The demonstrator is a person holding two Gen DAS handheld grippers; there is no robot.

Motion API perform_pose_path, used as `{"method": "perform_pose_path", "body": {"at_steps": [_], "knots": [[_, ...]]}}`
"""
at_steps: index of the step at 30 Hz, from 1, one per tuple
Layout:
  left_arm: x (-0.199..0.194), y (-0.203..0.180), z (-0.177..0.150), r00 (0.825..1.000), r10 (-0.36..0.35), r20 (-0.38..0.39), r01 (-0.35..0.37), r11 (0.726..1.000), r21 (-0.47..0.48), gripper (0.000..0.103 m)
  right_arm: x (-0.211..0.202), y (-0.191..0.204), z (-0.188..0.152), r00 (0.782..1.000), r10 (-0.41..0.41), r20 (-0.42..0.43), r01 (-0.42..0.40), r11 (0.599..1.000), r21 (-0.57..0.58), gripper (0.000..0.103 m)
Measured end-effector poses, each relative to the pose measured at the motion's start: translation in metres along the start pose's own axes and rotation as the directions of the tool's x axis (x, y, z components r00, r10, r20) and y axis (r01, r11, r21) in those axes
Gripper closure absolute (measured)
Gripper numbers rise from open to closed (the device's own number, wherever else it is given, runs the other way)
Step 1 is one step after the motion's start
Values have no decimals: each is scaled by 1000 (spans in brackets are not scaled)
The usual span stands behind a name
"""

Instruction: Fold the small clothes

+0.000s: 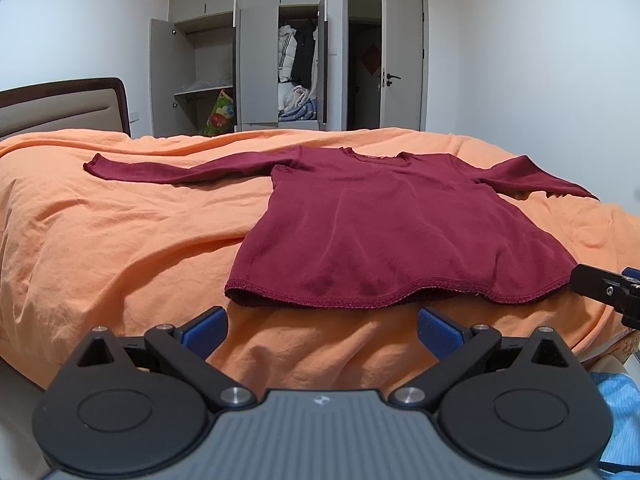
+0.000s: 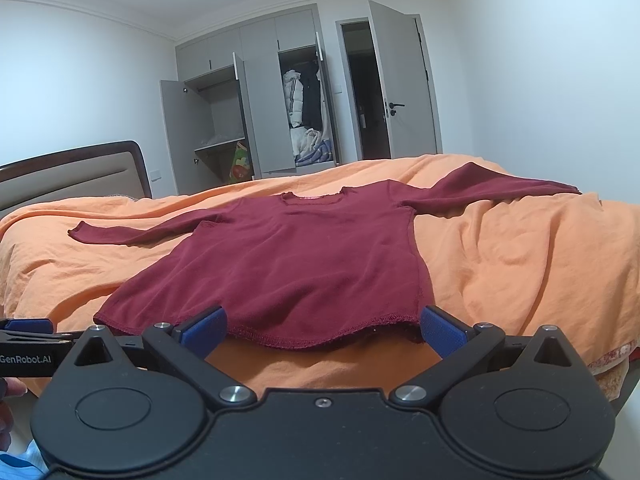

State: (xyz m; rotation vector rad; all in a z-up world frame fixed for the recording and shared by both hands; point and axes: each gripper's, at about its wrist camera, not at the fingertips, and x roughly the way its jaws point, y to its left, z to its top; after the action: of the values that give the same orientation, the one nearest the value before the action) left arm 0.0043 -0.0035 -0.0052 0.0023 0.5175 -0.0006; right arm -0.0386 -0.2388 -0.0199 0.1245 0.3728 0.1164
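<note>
A dark red long-sleeved shirt [image 1: 384, 232] [image 2: 288, 260] lies flat on the orange bedspread, both sleeves spread out sideways and its hem nearest to me. My left gripper [image 1: 322, 330] stands open just short of the hem's left half, with nothing between its blue pads [image 1: 206, 330]. My right gripper [image 2: 322, 330] is open too, its blue pads [image 2: 440, 330] level with the hem's right end and apart from the cloth. In the left wrist view the right gripper's side [image 1: 608, 290] shows at the right edge, by the shirt's hem corner.
The orange bedspread [image 1: 120, 240] [image 2: 520, 264] covers a bed with a padded headboard [image 1: 60, 108] at the left. Behind stand a grey wardrobe [image 1: 256, 56] with open doors and an open room door [image 1: 404, 52]. A hand [image 2: 8, 412] shows at the lower left.
</note>
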Motion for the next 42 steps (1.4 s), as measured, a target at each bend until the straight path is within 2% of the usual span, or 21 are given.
{"method": "perform_pose_path", "body": {"at_steps": [21,24,26,28,31,33,35,42], "knots": [[1,-1,-1,1000,-11,-7,11,1000,3,0,6,1,-2,1000,-10,-21,10,1000,-10,0],[3,-1,-1,1000,-8,-24,8,1000,-5,0,7,0,-3,999,-17,-30,17,1000,-10,0],[6,0,2,998,-5,-62,3,1000,-19,0,8,0,-3,999,-13,-30,13,1000,-9,0],[11,2,12,993,-31,-112,26,999,-44,0,7,0,-3,1000,-1,-20,1,1000,-8,0],[8,5,30,993,-92,-75,85,993,-87,0,2,2,-2,1000,-4,14,5,1000,-14,0],[13,0,43,995,-88,-48,85,994,-64,0,2,-1,-4,1000,9,27,-9,1000,3,0],[23,-10,59,997,-63,-53,62,998,-28,0,3,-7,-6,1000,19,17,-20,999,34,0],[67,-44,112,998,-64,-25,65,995,81,0,4,-45,-8,999,-9,47,2,988,157,0]]}}
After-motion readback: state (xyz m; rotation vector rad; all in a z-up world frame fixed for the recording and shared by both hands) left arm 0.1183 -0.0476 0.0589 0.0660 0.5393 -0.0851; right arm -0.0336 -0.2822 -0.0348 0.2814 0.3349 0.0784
